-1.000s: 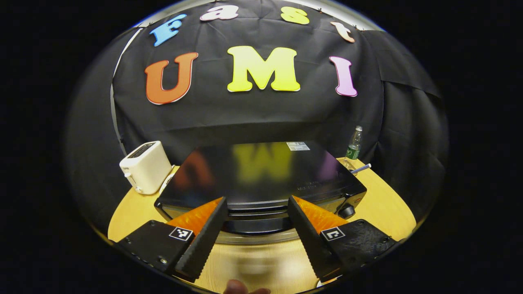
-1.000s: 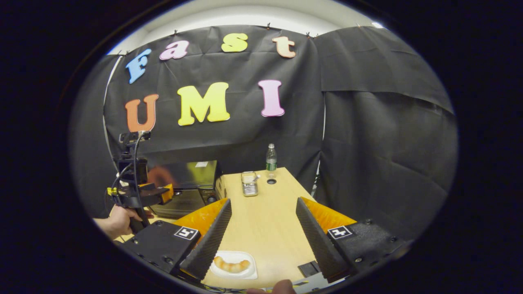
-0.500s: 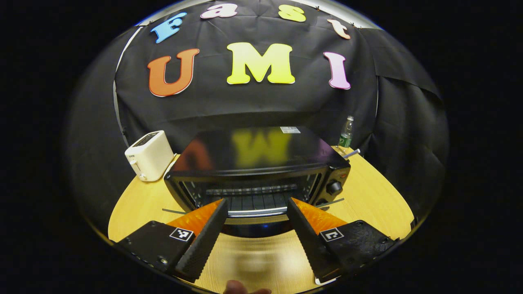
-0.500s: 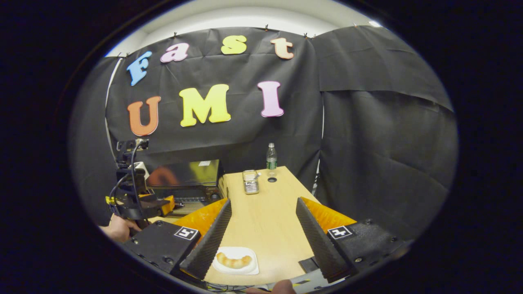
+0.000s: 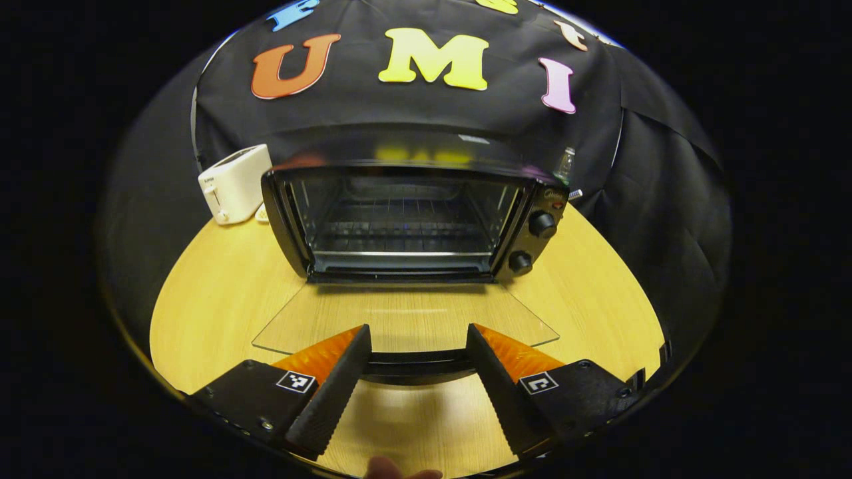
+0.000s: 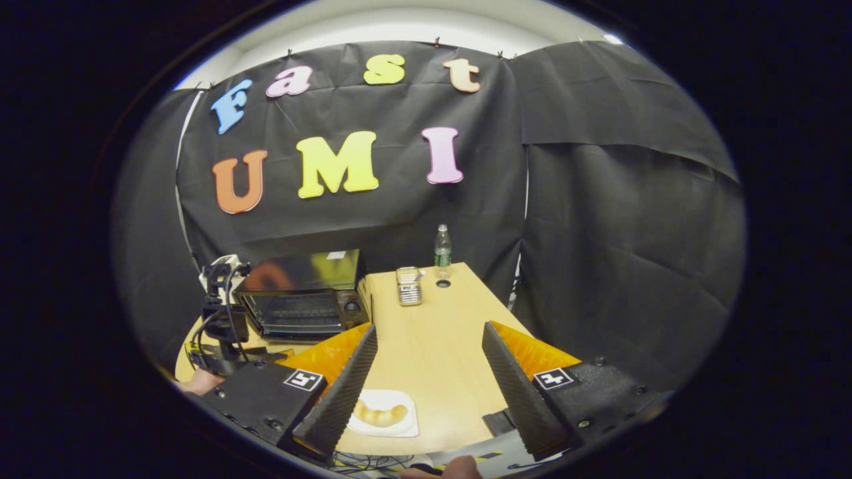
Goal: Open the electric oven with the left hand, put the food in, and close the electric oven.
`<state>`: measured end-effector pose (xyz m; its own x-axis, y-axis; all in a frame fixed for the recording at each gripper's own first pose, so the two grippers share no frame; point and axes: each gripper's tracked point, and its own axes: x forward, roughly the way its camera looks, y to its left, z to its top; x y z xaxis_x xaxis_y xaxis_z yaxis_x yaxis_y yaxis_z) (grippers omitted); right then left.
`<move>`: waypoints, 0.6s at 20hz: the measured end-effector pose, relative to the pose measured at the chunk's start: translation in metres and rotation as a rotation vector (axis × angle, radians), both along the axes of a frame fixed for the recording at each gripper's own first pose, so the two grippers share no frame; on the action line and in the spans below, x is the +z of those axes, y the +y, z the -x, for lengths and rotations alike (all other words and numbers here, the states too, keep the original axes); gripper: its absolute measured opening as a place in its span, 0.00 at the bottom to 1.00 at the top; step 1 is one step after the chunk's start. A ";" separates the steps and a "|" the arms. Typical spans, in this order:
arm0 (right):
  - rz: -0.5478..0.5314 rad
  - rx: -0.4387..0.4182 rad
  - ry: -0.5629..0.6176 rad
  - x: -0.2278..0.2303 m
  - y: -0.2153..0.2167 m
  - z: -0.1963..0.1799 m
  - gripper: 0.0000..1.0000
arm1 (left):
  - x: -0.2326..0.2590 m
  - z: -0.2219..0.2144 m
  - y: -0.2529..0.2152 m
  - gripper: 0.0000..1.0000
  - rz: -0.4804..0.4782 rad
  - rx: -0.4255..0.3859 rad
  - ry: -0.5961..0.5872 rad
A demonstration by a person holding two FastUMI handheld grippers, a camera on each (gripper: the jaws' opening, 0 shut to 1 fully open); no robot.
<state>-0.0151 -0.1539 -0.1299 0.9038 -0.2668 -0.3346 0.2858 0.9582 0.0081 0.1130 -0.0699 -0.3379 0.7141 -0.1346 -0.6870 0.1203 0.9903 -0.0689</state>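
The black electric oven stands open on the wooden table, its wire rack bare inside. Its glass door lies flat toward me. The door's dark handle runs across the gap between my left gripper's fingers. The left gripper is open and its fingers stand wide of the handle. In the right gripper view, a white plate with a curved bread roll sits near the table's front edge. My right gripper hangs open above the plate, holding nothing. The oven is far left there, with the left gripper in front of it.
A white toaster stands left of the oven. Behind the oven's right side is a green-labelled bottle and a metal tin. A hand holds the left gripper. Bare tabletop stretches between plate and tin.
The oven door swung down from nearly closed to flat, and the left gripper dropped and drew back with the handle. The right gripper stayed almost still above the plate.
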 end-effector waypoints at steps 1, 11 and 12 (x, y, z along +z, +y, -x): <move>0.000 0.001 0.006 -0.001 0.000 0.001 1.00 | -0.008 0.003 0.001 0.96 0.006 0.002 0.021; 0.000 0.033 0.040 -0.010 0.005 -0.003 1.00 | -0.046 0.013 0.004 0.95 -0.029 -0.006 0.102; -0.004 0.038 0.046 -0.013 0.006 -0.003 0.99 | -0.046 0.013 0.004 0.96 -0.030 -0.004 0.097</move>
